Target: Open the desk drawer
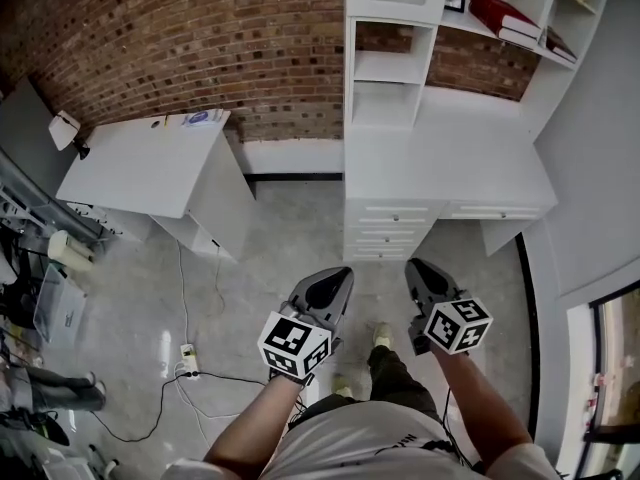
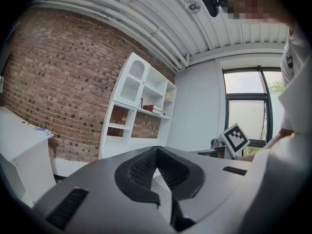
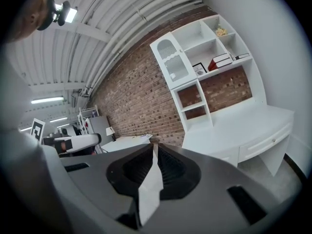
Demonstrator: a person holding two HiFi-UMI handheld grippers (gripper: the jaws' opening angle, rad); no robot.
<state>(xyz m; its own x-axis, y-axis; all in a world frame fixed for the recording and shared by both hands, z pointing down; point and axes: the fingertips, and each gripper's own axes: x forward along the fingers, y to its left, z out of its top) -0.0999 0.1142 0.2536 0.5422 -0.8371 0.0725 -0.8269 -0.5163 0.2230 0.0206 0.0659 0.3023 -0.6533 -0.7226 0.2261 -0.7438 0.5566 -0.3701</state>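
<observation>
A white desk [image 1: 450,158] with a tall shelf unit [image 1: 395,48] stands against the brick wall, some way ahead of me. Below its top is a stack of shut drawers [image 1: 385,230], and a wide shut drawer [image 1: 497,211] sits to their right. That wide drawer [image 3: 265,143] also shows in the right gripper view. Both grippers hang over the floor, well short of the desk. My left gripper [image 1: 335,280] has its jaw tips together [image 2: 157,150] with nothing between them. My right gripper [image 1: 418,268] is likewise shut and empty [image 3: 155,147].
A second white table [image 1: 150,163] stands to the left along the wall. A power strip [image 1: 187,360] and cables lie on the floor at the left. Racks and equipment [image 1: 40,268] crowd the far left. Red books [image 1: 505,18] rest on an upper shelf.
</observation>
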